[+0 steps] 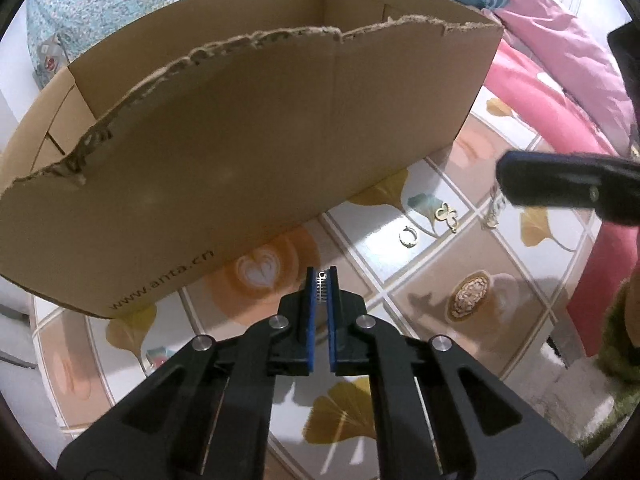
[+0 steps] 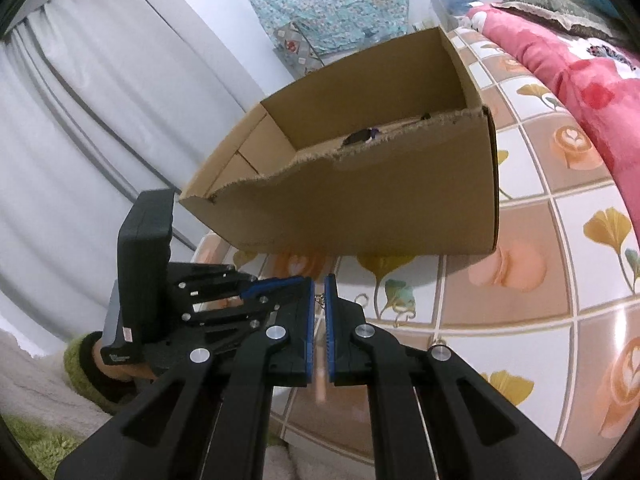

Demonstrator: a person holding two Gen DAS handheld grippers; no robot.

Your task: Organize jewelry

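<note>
the left gripper (image 1: pixel 322 280) is closed on a small silver piece of jewelry (image 1: pixel 321 289), a coiled, spring-like bit pinched between the tips of its blue pads (image 1: pixel 310 312), and it hangs just above the tablecloth (image 1: pixel 400 272) in front of the near wall of the cardboard box (image 1: pixel 240 160). the box stands on the patterned cloth, which shows coffee cups and yellow ginkgo leaves; its near wall has a ragged torn top edge and printed lettering low at its left end. in the right wrist view a dark item (image 2: pixel 360 136) lies inside the box behind that torn edge, too small to name. out on the cloth, past the box's right end, lie a small silver ring (image 1: pixel 408 237) and, just beside it, a gold piece with loops (image 1: pixel 447 216); further right a third pale piece (image 1: pixel 494 216) is partly blurred under the other tool. the right gripper (image 2: pixel 319 286) is also shut, its pads almost together, with a fine chain link (image 2: pixel 319 300) showing between them near the tips; what the chain belongs to i cannot tell. in the left wrist view the right gripper's dark fingers reach in from the right edge over the cloth. a pink quilt (image 2: pixel 580 80) lies along the far edge of the table, and a grey curtain (image 2: pixel 80 120) hangs behind.
</note>
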